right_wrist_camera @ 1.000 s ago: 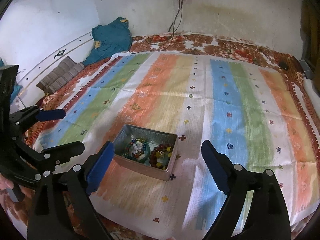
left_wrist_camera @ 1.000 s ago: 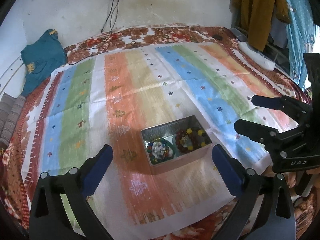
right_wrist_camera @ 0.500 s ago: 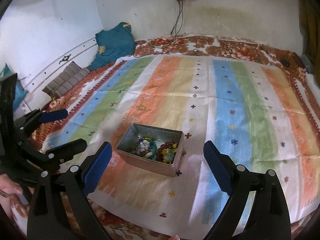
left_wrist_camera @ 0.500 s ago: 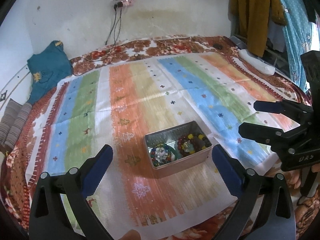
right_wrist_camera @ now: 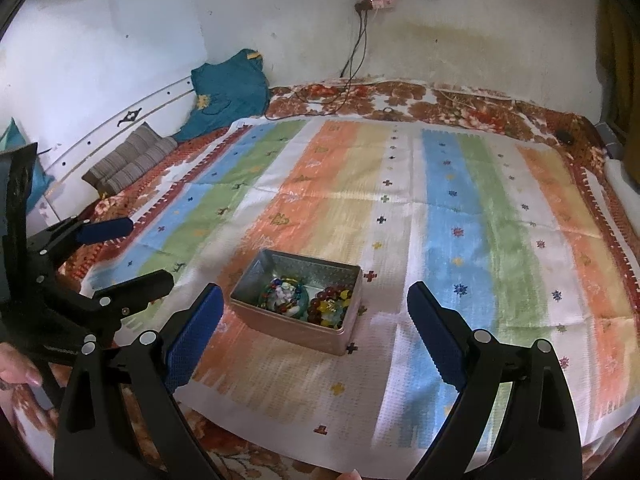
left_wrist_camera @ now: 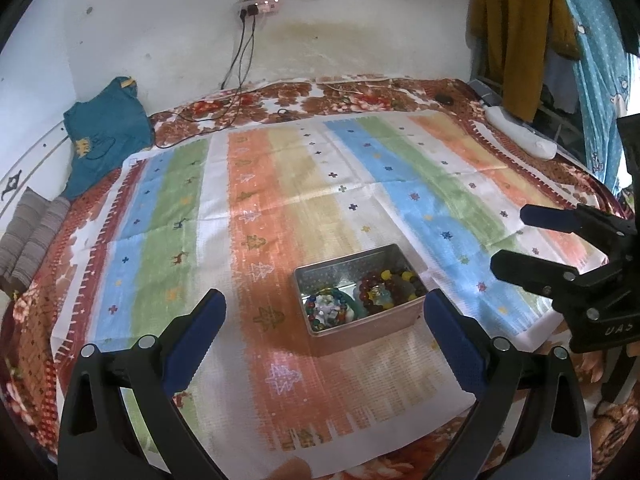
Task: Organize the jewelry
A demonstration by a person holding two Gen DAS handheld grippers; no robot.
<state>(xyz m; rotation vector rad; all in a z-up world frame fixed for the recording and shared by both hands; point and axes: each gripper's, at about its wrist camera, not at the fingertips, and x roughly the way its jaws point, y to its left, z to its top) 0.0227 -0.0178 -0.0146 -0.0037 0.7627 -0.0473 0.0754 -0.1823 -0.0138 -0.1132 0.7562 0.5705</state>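
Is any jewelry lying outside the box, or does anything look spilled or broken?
Nothing stands out. The bead bracelets all lie inside the metal box, which sits flat on the striped cloth. No beads show on the cloth around it.

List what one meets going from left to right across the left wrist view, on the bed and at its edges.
Striped cushion → teal cloth → tin with beads → white object → right gripper, jaws open.
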